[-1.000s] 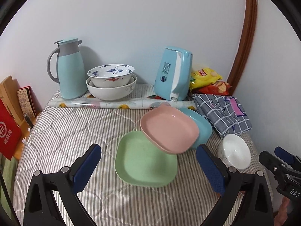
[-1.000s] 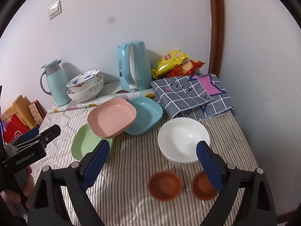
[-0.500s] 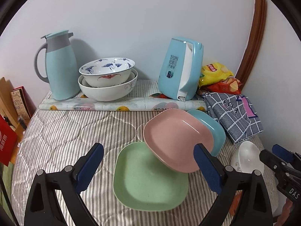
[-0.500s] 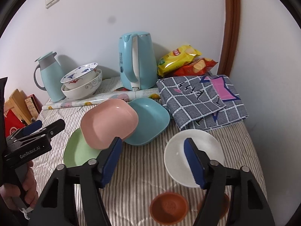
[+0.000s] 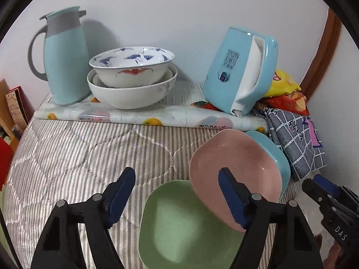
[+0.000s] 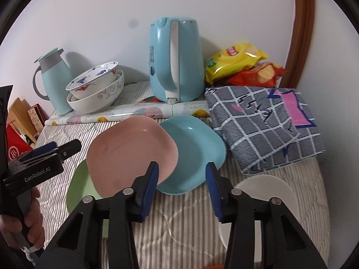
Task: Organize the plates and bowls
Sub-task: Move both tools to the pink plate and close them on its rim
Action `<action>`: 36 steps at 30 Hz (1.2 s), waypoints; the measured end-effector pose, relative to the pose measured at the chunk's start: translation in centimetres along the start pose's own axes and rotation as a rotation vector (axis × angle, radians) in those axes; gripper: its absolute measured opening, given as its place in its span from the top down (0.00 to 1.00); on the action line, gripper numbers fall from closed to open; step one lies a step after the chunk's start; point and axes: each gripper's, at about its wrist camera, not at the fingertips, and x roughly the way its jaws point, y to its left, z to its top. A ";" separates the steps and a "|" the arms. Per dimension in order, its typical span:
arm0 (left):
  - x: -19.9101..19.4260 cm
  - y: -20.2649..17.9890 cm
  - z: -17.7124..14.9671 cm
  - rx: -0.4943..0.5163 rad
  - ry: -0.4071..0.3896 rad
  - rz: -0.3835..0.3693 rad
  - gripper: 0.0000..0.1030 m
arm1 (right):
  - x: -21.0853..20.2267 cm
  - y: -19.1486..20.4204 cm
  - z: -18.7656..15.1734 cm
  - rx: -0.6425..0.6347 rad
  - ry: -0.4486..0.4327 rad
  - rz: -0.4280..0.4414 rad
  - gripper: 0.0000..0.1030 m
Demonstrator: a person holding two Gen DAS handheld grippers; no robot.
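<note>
A pink plate (image 5: pixel 233 168) (image 6: pixel 132 150) lies tilted across a green plate (image 5: pixel 186 226) (image 6: pixel 80 188) and a blue plate (image 5: pixel 273 154) (image 6: pixel 195 150) on the striped table. My left gripper (image 5: pixel 177 192) is open and empty, just above the green plate's far edge. My right gripper (image 6: pixel 181 179) is open and empty, over the near edge of the blue plate. A white bowl (image 6: pixel 267 190) sits to its right, partly hidden by a finger. Two stacked patterned bowls (image 5: pixel 132 76) (image 6: pixel 96 89) stand at the back.
A light blue thermos jug (image 5: pixel 65 58) and a blue kettle (image 5: pixel 242 71) (image 6: pixel 175 58) stand by the wall behind a rolled mat (image 5: pixel 148 116). Snack bags (image 6: pixel 242 65) and a checked cloth (image 6: pixel 264 123) lie at the right. Boxes (image 5: pixel 13 109) stand left.
Both grippers have moved forward and lower toward the plates. Both sets of jaws have narrowed, the right more, but stay open. The white bowl and small brown dishes slid under the right gripper's view.
</note>
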 end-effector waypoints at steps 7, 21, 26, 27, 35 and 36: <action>1.8 -1.0 0.9 0.044 0.006 -0.004 0.28 | 3.1 0.4 0.3 0.003 0.041 0.010 0.60; 4.9 -1.9 1.0 0.058 0.058 -0.060 0.62 | 7.0 1.1 0.4 0.003 0.118 0.005 0.63; 5.3 -2.1 0.8 0.066 0.068 -0.077 0.81 | 7.9 1.6 0.4 -0.012 0.148 -0.002 0.84; 5.2 -2.1 0.7 0.072 0.062 -0.066 0.85 | 7.9 1.7 0.3 -0.018 0.147 -0.013 0.84; 3.1 -1.0 -0.3 0.059 0.044 -0.098 0.88 | 7.3 2.3 -0.3 -0.053 0.147 -0.068 0.88; 2.8 -0.8 -0.6 0.057 0.038 -0.099 0.88 | 7.2 2.4 -0.4 -0.053 0.146 -0.070 0.88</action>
